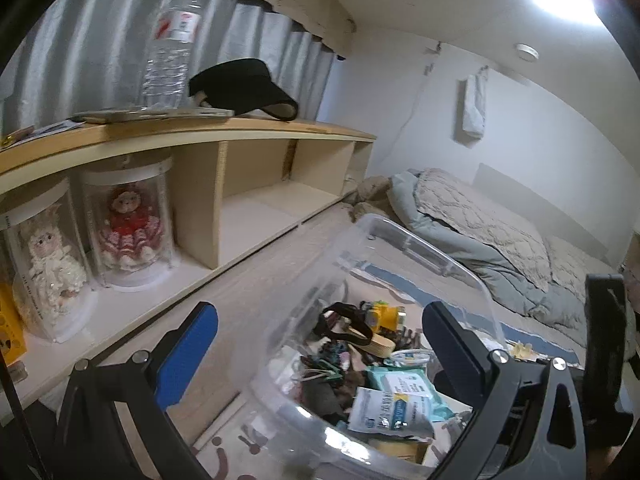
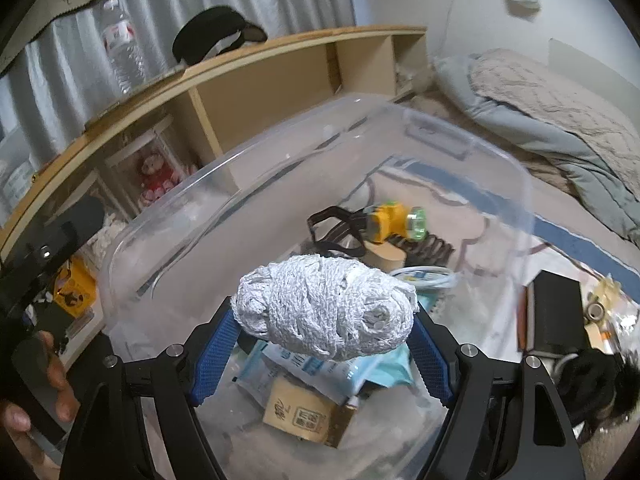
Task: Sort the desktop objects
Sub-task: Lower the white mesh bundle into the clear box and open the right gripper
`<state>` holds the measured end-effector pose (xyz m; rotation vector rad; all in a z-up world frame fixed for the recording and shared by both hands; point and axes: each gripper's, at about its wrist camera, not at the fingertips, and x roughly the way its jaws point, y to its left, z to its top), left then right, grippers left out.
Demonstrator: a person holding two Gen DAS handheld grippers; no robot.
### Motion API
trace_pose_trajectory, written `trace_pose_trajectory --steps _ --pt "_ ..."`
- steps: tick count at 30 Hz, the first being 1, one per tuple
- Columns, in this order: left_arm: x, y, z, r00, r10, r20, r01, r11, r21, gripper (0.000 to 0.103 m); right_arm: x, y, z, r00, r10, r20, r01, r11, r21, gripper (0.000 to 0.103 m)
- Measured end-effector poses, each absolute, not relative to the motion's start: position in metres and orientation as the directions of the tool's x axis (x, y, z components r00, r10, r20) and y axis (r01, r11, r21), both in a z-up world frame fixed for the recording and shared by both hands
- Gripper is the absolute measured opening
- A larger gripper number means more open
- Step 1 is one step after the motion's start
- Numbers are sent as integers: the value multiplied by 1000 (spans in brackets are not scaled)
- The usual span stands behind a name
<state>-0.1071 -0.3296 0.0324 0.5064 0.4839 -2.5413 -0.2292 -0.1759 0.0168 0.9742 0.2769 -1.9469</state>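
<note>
A clear plastic bin (image 2: pixel 460 128) stands on the bed and holds several objects: a yellow headlamp (image 2: pixel 390 222), wipe packs (image 1: pixel 394 406) and a small cardboard box (image 2: pixel 304 412). My right gripper (image 2: pixel 324 340) is shut on a white ball of netted cloth (image 2: pixel 324 304) and holds it over the bin. My left gripper (image 1: pixel 320 344) is open and empty, its jaws on either side of the bin's near left wall (image 1: pixel 280 320). The left gripper's body also shows at the left edge of the right wrist view (image 2: pixel 52 248).
A wooden shelf (image 1: pixel 224 136) runs along the left with two dolls in clear cases (image 1: pixel 128 228), a water bottle (image 1: pixel 172 40) and a black visor (image 1: pixel 244 88) on top. A rumpled duvet (image 1: pixel 480 232) lies behind the bin. A black notebook (image 2: pixel 556 312) and small items lie right of it.
</note>
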Motion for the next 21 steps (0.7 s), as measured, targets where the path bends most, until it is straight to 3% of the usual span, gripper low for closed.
trace_pose_trajectory --steps 21 --pt "-83 -362 22 -758 -479 -442 622 -735 -271 103 -227 -285 -10 -128 -415 -901 934 -357 31 80"
